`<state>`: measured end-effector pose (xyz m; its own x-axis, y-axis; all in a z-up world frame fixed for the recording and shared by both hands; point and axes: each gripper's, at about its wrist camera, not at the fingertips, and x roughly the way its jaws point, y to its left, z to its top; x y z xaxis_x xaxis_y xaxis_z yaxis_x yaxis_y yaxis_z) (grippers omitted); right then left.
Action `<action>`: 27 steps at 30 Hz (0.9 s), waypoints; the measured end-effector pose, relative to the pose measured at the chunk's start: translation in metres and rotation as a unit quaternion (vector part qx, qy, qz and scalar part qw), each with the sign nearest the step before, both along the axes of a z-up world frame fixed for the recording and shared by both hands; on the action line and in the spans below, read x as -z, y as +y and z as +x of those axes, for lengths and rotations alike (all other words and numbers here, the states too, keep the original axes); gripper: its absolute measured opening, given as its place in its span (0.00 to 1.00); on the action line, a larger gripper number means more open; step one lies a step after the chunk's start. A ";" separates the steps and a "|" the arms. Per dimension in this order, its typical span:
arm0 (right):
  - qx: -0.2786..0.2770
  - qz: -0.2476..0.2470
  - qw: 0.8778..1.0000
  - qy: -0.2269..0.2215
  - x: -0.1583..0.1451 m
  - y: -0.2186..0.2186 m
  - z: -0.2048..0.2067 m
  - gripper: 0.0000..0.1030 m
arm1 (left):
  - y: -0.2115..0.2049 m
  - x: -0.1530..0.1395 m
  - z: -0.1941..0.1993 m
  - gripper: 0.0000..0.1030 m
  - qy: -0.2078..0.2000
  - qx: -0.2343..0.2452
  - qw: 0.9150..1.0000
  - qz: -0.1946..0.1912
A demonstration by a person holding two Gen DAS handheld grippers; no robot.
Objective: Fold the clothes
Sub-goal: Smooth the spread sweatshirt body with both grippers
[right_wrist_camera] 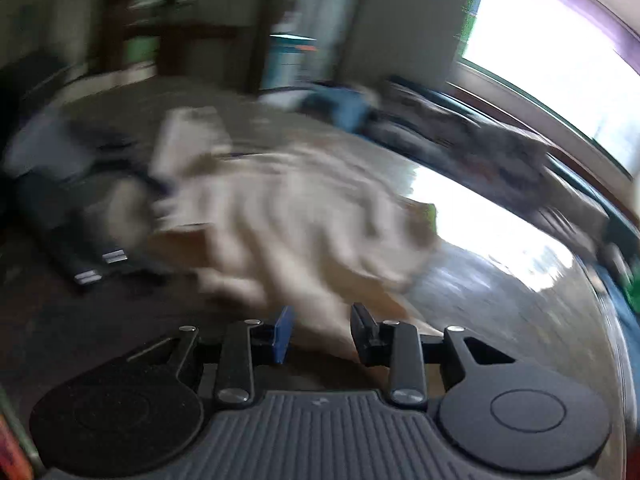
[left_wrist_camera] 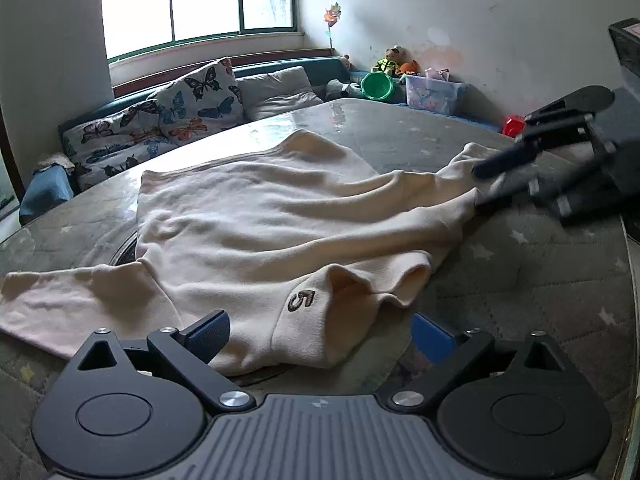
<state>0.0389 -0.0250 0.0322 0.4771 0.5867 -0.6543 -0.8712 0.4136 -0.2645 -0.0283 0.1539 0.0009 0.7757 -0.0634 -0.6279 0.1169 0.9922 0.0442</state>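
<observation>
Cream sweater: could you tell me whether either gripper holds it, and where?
Left gripper open, gripping nothing; right gripper has the sleeve end between its jaws, grip unclear.

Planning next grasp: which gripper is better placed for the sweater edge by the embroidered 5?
Left. The left gripper, open, straddles that sweater edge; the right gripper is off at the far sleeve.

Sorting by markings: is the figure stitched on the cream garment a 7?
No, the cream garment carries an embroidered dark 5 near its front fold.
</observation>
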 end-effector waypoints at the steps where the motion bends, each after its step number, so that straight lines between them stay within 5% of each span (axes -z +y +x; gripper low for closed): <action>1: -0.013 -0.007 1.000 -0.006 0.003 0.007 -0.004 0.31 | 0.001 0.000 0.001 0.93 0.001 0.000 1.000 0.000; 8: -0.062 -0.050 0.996 -0.046 0.029 0.043 -0.018 0.29 | 0.002 0.006 0.004 0.83 0.010 0.010 1.000 0.010; 16: -0.066 -0.061 0.995 -0.034 0.036 0.047 -0.019 0.11 | -0.002 0.006 0.004 0.72 0.008 0.034 0.999 0.023; 20: -0.062 -0.057 0.996 -0.028 0.034 0.045 -0.019 0.10 | -0.001 0.008 0.005 0.71 0.017 0.035 0.999 0.019; 25: -0.058 -0.053 0.997 -0.024 0.035 0.046 -0.018 0.11 | 0.001 0.007 0.007 0.83 0.033 0.021 0.999 0.002; 27: -0.057 -0.051 0.997 -0.023 0.035 0.046 -0.019 0.12 | 0.000 0.007 0.007 0.97 0.036 0.018 0.999 0.001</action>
<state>0.0201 0.0208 -0.0029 0.4425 0.5704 -0.6919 -0.8967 0.2817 -0.3413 -0.0214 0.1544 -0.0061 0.7259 -0.0894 -0.6819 0.1550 0.9873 0.0356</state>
